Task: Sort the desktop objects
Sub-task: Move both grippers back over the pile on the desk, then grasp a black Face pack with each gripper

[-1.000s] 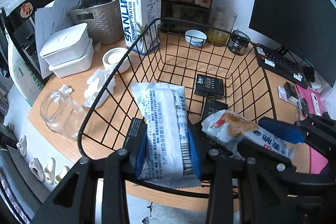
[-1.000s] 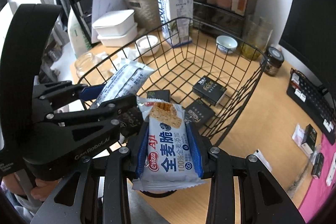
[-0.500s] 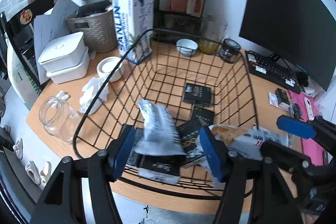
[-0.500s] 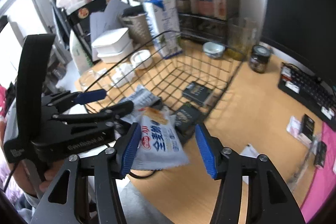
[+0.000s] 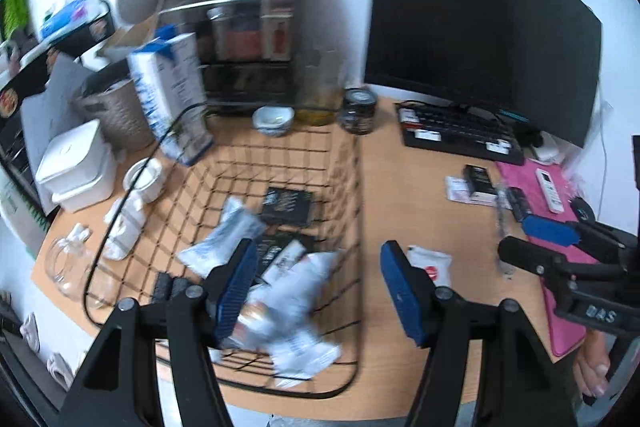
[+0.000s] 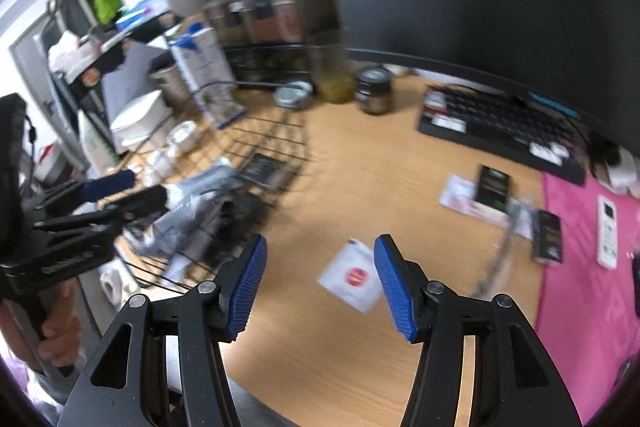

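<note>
Left wrist view, your left gripper [image 5: 316,287] now gapes empty, right gripper [image 6: 320,283] too, both snack packets [image 5: 280,291] dropped, lying blurred in the wire basket [image 5: 356,187] by the tabletop's near edge.

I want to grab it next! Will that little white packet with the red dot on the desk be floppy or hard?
The white packet looks thin and flat on the desk, so it is probably floppy and light. Its smooth wrapper may slide when nudged, so pinching an edge could be tricky.
</note>
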